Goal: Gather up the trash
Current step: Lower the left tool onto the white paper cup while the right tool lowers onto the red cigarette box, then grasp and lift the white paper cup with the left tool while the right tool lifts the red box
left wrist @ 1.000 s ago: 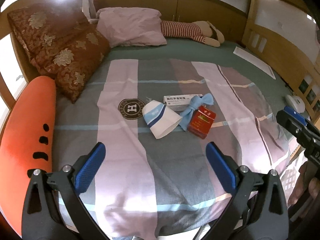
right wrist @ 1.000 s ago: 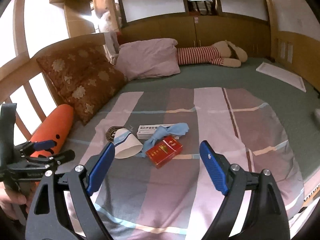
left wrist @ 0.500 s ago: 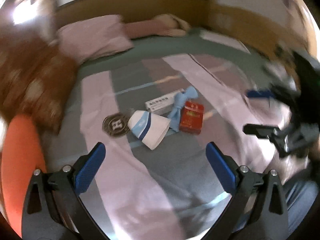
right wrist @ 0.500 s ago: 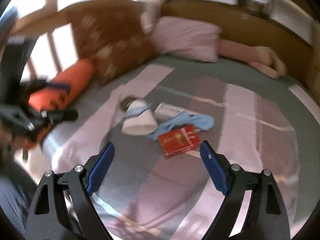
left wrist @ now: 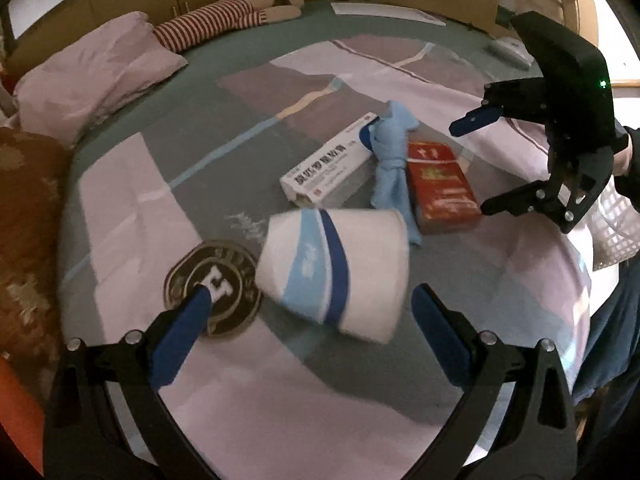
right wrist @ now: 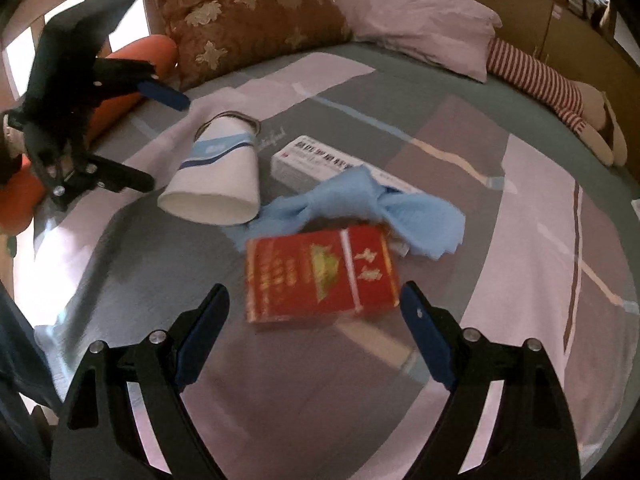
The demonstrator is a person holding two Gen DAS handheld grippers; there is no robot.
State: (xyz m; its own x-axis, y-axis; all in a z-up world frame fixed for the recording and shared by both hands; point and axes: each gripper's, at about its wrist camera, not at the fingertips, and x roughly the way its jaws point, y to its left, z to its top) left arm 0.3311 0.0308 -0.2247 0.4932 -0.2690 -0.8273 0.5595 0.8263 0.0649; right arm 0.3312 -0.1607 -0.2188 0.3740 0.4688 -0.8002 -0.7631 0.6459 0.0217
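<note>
A white paper cup [left wrist: 340, 268] with blue bands lies on its side on the bed; my left gripper [left wrist: 308, 300] is open around it, not touching. A red cigarette box [right wrist: 320, 274] lies flat just ahead of my open right gripper [right wrist: 314, 300]. A white medicine box [left wrist: 330, 160] and a knotted light-blue cloth [right wrist: 360, 204] lie between them. The cup [right wrist: 216, 176] also shows in the right wrist view, with the left gripper [right wrist: 160, 136] beside it. The right gripper [left wrist: 468, 168] appears in the left wrist view next to the red box [left wrist: 440, 184].
The striped bedspread [left wrist: 280, 392] carries a round dark logo patch [left wrist: 212, 288]. A brown patterned cushion [right wrist: 240, 12], a pink pillow [right wrist: 420, 16], an orange plush [right wrist: 132, 60] and a striped plush toy [right wrist: 540, 80] line the bed's far sides. A white mesh bag [left wrist: 616, 232] hangs at right.
Both grippers have moved in close over the bed: the left now frames the paper cup, the right sits just before the red box. Both stayed open.
</note>
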